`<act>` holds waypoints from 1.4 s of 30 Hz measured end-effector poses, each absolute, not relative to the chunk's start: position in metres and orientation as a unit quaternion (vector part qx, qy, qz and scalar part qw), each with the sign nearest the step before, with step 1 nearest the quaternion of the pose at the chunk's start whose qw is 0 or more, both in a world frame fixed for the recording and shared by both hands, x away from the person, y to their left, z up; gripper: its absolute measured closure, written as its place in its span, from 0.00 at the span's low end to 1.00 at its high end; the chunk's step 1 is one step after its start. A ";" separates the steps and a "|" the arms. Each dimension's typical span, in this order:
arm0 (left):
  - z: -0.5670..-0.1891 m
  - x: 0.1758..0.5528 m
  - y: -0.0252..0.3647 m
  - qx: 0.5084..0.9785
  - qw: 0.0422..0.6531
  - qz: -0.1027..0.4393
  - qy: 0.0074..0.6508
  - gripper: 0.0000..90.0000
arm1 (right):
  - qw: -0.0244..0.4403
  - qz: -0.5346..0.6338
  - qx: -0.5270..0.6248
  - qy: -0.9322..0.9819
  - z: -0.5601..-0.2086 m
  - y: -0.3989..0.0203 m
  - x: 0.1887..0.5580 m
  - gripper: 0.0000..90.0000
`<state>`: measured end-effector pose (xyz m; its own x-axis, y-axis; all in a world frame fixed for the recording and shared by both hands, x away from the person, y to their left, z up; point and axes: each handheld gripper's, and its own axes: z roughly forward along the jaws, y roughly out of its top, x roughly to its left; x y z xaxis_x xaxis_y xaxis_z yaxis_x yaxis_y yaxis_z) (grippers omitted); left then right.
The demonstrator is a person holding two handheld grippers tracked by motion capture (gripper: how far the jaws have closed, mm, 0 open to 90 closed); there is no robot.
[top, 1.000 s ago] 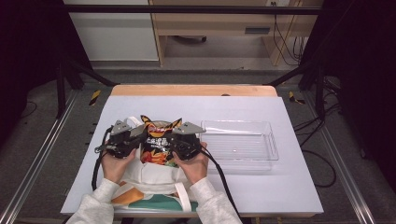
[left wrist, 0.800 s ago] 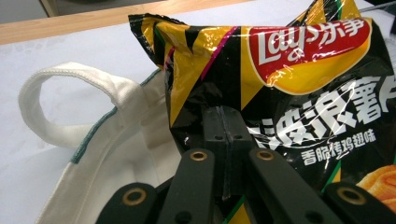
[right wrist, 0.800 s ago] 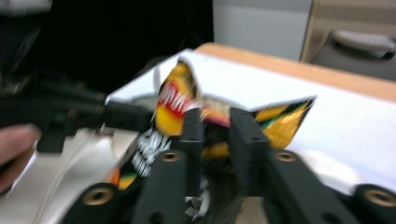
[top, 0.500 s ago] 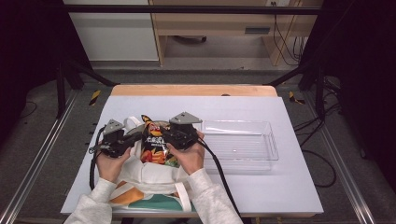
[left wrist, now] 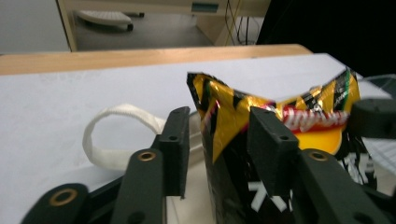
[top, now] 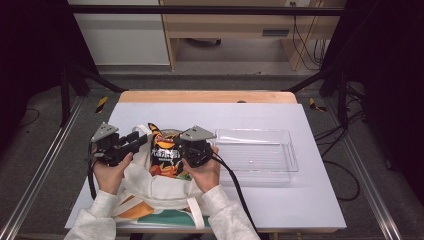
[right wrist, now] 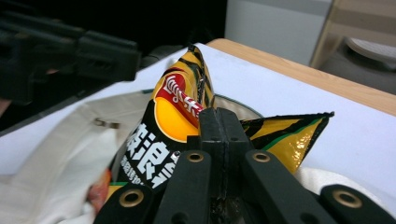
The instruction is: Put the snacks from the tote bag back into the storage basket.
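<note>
Table (top: 300, 200): white sheet over a wooden top, person's forearms entering from the near edge.

Tray (top: 257, 152): clear plastic, lying just beyond the right gripper (top: 187, 150) on its outer side, apart from it.

Bag (top: 150, 187): white cloth tote, lying under both grippers, mouth toward the far edge. One strap loop (left wrist: 109, 135) lies on the sheet just outside the left gripper's outer finger.

Chip bag (top: 164, 152): black, yellow and orange foil, standing upright out of the tote mouth, between the two grippers.

Right gripper (right wrist: 219, 135): jaws pressed together on the chip bag's top edge; in the right gripper view the foil passes between the closed fingers (right wrist: 211, 128), with one corner of the packet sticking up on each side of them.

Left gripper (left wrist: 219, 140): jaws have just been opening. They stand parted, with the chip bag's near corner between them. The foil sits close against the inner finger (left wrist: 268, 144); a clear gap separates it from the outer finger (left wrist: 176, 140). No clamping pressure seen. In the high view the left gripper (top: 135, 142) sits just beside the packet's left edge.
</note>
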<state>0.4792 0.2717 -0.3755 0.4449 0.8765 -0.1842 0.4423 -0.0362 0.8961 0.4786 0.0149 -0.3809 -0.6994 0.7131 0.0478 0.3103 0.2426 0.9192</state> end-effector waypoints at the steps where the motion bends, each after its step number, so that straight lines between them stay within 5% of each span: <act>1: -0.373 0.478 0.273 0.682 0.507 0.217 0.479 0.60 | 0.196 0.520 0.328 0.764 -0.380 0.014 0.475 1.00; 14: -0.358 0.495 0.263 0.695 0.522 0.200 0.451 0.42 | 0.189 0.548 0.288 0.762 -0.379 0.007 0.447 1.00; 25: -0.367 0.491 0.258 0.721 0.500 0.180 0.445 0.64 | 0.186 0.548 0.289 0.763 -0.380 0.007 0.444 0.99; 32: -0.371 0.489 0.257 0.729 0.489 0.173 0.446 0.80 | 0.203 0.566 0.310 0.737 -0.372 -0.002 0.444 0.86; 34: -0.371 0.487 0.255 0.729 0.489 0.173 0.447 0.82 | 0.220 0.572 0.332 0.717 -0.366 -0.011 0.446 0.73; 37: -0.370 0.485 0.254 0.729 0.487 0.176 0.447 0.84 | 0.225 0.571 0.347 0.709 -0.364 -0.016 0.450 0.67; 38: -0.370 0.484 0.254 0.730 0.485 0.178 0.447 0.87 | 0.223 0.569 0.366 0.702 -0.364 -0.017 0.455 0.57; 42: -0.368 0.478 0.252 0.731 0.481 0.188 0.445 0.88 | 0.221 0.549 0.379 0.711 -0.369 -0.014 0.460 0.54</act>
